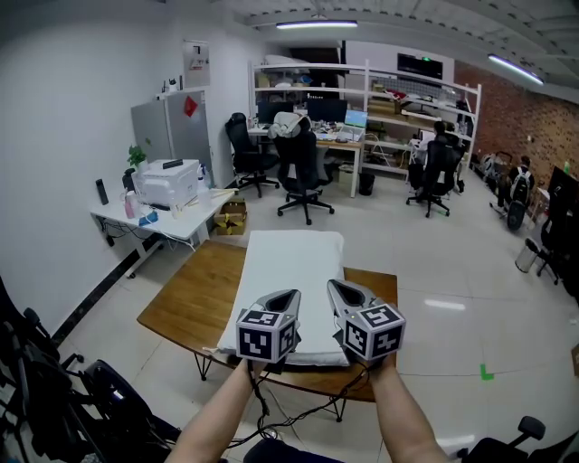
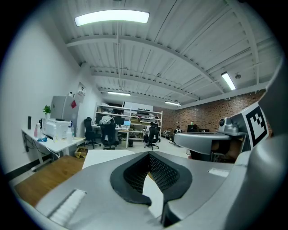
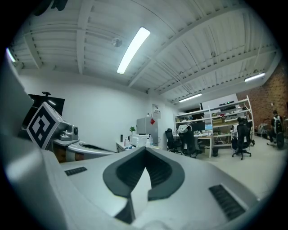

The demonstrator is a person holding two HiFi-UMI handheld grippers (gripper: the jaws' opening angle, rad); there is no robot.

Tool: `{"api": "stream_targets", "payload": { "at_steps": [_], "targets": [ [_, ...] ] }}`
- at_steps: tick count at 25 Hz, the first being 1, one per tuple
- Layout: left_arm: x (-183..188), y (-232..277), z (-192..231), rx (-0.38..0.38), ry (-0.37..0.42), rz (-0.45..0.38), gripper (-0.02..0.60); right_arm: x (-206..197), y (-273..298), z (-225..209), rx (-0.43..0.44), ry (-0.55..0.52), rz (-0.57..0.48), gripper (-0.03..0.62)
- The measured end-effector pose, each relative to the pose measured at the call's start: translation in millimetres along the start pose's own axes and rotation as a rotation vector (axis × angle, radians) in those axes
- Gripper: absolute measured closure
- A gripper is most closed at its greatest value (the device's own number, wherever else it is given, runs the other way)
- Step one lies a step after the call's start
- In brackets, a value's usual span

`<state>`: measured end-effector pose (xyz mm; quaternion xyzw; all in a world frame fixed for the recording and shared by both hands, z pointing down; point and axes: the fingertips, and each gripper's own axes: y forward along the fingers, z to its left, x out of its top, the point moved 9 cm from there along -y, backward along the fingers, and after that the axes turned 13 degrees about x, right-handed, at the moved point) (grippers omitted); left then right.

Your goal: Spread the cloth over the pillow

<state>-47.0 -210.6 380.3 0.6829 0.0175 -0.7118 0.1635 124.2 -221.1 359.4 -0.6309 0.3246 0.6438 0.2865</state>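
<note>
Wooden table point(image 1: 190, 298) bears white cloth point(image 1: 294, 262); left claw point(image 1: 291, 295), right claw point(image 1: 333, 284) closed, apparently empty.

The pillow point(image 1: 291, 271) lies on the table point(image 1: 185, 303), seemingly overhanging its far edge; office chairs point(image 1: 303, 172) stand well behind.

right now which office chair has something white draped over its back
The middle chair, straight beyond the table; the rest look all black.

Open-plan office: desks point(image 1: 336, 138) w/ monitors point(image 1: 326, 109), swivel chairs point(image 1: 306, 172), shelving point(image 1: 398, 90), printer point(image 1: 170, 181), strip lights point(image 1: 316, 24).
</note>
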Motion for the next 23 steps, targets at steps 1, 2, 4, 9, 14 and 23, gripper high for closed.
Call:
{"api": "stream_targets", "payload": {
  "at_steps": [1,2,4,9,14,23],
  "targets": [
    [0.3,-0.3,-1.4,-0.002,0.0,0.0,0.574,0.2,-1.3,-0.2,-0.001,0.001,0.001,0.588],
    [0.7,-0.7,-2.5,-0.003,0.0,0.001,0.574,0.6,-2.5,-0.5,-0.001,0.001,0.001,0.588],
    [1.1,-0.8,-3.0,-0.004,-0.002,0.001,0.574,0.8,-3.4,-1.0,-0.002,0.001,0.003,0.589],
    [-4.3,0.4,-1.8,-0.007,-0.009,0.006,0.574,-5.6,-3.6,-1.7,-0.008,0.011,0.009,0.588],
    [-2.3,0.9,-0.9,-0.007,-0.006,-0.001,0.574,-3.6,-2.0,-2.1,-0.006,0.008,0.005,0.589],
    [4.4,-0.4,-2.2,-0.009,-0.001,-0.006,0.574,0.2,-1.6,-2.5,-0.002,0.018,0.002,0.588]
  ]
}}
